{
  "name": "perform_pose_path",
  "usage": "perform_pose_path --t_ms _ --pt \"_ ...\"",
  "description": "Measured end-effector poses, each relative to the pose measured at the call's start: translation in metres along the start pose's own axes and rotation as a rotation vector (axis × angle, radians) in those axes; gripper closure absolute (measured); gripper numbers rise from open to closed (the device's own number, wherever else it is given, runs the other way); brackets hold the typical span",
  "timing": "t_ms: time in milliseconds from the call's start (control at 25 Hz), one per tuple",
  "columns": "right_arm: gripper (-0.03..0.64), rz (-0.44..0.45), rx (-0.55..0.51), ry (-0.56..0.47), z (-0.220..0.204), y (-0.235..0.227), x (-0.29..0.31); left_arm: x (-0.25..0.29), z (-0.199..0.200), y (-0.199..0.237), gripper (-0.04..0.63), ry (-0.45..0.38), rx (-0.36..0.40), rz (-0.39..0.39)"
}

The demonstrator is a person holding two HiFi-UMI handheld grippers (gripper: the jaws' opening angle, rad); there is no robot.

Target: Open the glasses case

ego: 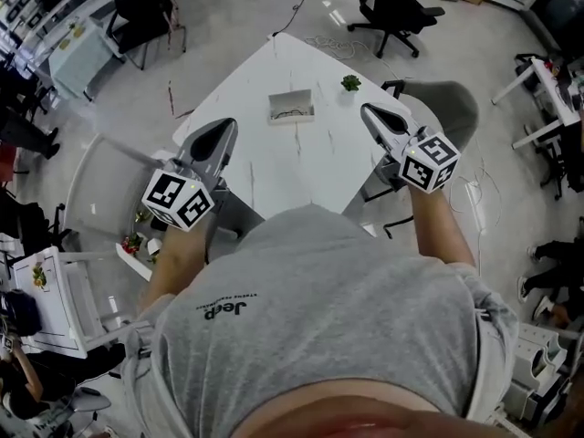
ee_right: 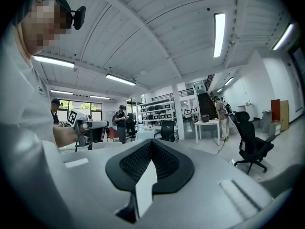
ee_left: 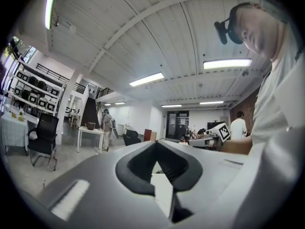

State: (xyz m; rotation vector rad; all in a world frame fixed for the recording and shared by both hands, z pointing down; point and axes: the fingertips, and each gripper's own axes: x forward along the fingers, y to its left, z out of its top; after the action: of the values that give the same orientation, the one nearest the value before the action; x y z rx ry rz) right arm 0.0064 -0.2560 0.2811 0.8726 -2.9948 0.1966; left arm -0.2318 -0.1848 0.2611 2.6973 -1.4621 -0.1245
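White tabletop (ego: 274,71) at my twelve o'clock bears the glasses case (ego: 291,108), apparently already lying open, while my left gripper (ego: 226,128) and right gripper (ego: 368,109) hang closed, empty, well apart from it.

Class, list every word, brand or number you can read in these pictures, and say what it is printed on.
"Jeep": upside down on the person's grey shirt.
Small line beside it: too small to read.
Marker cubes: square patterns only, no letters.
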Motion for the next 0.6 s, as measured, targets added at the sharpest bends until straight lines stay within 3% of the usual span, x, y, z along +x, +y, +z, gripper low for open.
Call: perform_pose_path --t_ms 320,600 --pt "0.614 -0.013 0.006 0.026 -0.001 -0.001 -0.012 0.003 -0.003 -0.011 0.540 -0.018 -0.009 -0.025" --pt "0.614 0.007 -0.038 0.037 -0.002 0.005 -0.009 -0.003 -0.007 -0.010 0.540 -0.012 -0.011 -0.001"
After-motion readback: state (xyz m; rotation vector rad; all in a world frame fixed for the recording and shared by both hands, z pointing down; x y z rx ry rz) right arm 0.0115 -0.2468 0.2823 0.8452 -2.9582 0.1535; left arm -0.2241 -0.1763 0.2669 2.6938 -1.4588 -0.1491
